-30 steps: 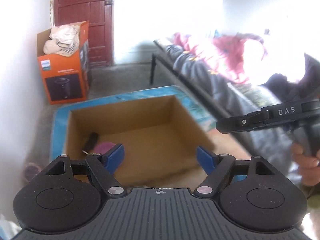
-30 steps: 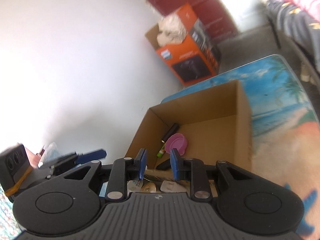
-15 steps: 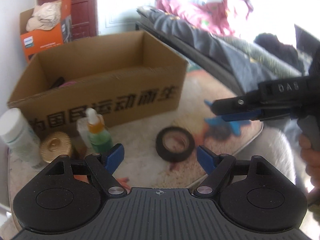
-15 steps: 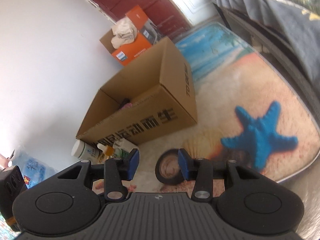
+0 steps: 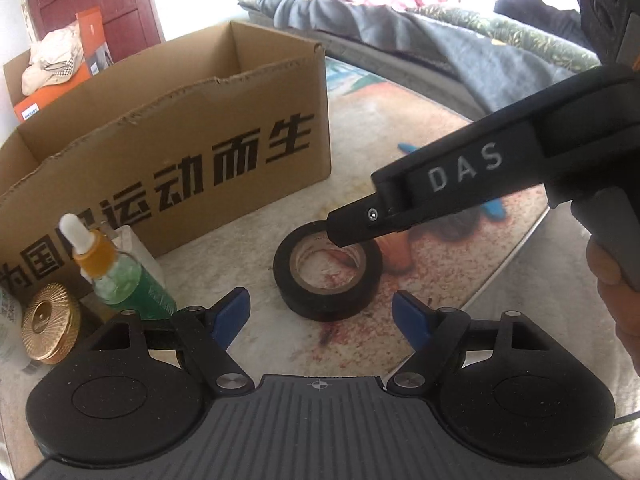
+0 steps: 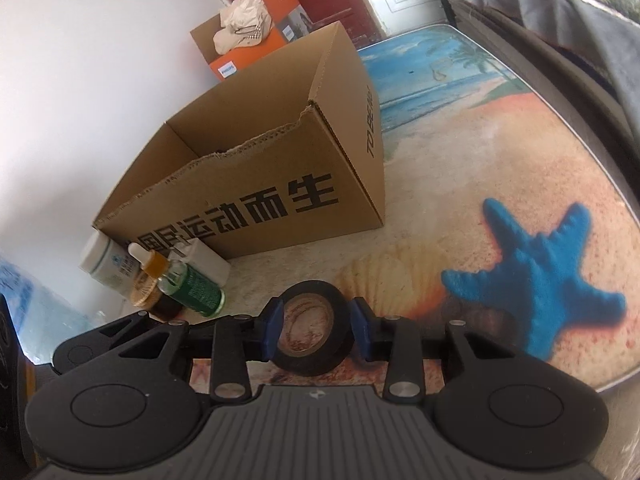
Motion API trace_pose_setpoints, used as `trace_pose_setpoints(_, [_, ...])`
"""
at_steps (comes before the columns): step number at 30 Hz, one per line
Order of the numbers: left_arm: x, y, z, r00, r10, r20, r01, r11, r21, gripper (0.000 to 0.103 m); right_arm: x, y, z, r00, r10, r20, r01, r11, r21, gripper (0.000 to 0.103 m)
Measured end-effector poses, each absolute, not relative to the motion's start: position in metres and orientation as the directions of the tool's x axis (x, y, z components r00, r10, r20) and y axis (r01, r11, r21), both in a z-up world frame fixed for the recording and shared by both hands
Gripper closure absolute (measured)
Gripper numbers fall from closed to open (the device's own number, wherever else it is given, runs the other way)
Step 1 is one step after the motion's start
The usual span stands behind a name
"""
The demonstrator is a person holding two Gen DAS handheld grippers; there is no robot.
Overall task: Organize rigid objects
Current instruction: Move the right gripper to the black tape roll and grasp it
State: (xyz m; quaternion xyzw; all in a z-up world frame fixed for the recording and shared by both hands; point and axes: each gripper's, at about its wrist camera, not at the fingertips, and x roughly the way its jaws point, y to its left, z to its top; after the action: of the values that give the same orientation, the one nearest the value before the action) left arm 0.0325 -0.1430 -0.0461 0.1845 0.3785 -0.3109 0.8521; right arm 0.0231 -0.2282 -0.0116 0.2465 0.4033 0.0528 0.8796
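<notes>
The roll of black tape [image 6: 310,330] lies flat on the surface [image 6: 460,208], which has a beach print with a blue starfish, a little in front of the open cardboard box [image 6: 280,200]. The right gripper [image 6: 316,330] is around the roll: one blue finger stands at each side of it, very close to the outer wall. Its jaws have just been closing with the tape between them, but I cannot tell if the pads already press on it. In the left wrist view this gripper reaches over the roll from the right.

The left gripper [image 5: 322,316] stands wide and holds nothing; the tape [image 5: 326,276] lies just ahead of it, between the lines of its two fingers. Its jaws have just narrowed a little. A green dropper bottle [image 5: 128,276] and a gold lid [image 5: 50,326] stand to the left, close to the box.
</notes>
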Motion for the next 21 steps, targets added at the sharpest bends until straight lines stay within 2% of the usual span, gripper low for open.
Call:
trace_pose_setpoints(4, [0.036,-0.145,-0.049,0.513,-0.388,-0.766,0.667,0.742,0.07,0.032,0.029,-0.225,-0.017,0.656,0.272,-0.704,0.099,0.894,0.437,0.073])
trace_pose_setpoints(9, [0.038,-0.143,-0.046,0.501,-0.413,-0.761,0.675,0.737,0.044,0.045,0.031,-0.225,-0.023,0.64,0.277,-0.717,0.1,0.895,0.435,0.078])
trace_pose_setpoints(21, [0.025,-0.126,-0.038,0.48,-0.383,-0.789,0.666,0.744,0.044,0.046,0.021,-0.211,-0.02,0.612,0.315,-0.725,0.066,0.893,0.445,0.078])
